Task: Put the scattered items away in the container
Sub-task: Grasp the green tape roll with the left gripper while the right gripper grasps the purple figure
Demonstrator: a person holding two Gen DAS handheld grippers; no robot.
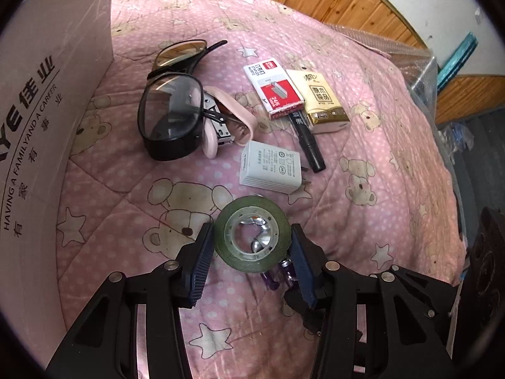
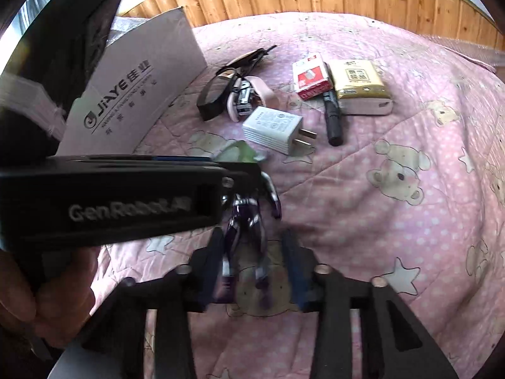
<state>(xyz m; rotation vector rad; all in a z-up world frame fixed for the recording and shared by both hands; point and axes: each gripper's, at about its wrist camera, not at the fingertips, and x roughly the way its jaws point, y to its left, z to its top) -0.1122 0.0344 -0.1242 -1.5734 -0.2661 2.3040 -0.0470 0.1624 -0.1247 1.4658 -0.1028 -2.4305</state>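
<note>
A green tape roll lies flat on the pink quilt, over a purple-and-silver metal tool. My left gripper is open and straddles the roll, with a thin gap at each pad. In the right wrist view the same tool sits blurred between the fingers of my right gripper. The left finger is close against the tool and the right finger stands apart from it. The left gripper's black body hides most of the tape roll. The cardboard box stands at the left.
Beyond the tape lie a white charger, a black marker, a staples box, a tissue pack, a pink stapler and two pairs of glasses. The bed edge drops off at the right. A hand holds the left gripper.
</note>
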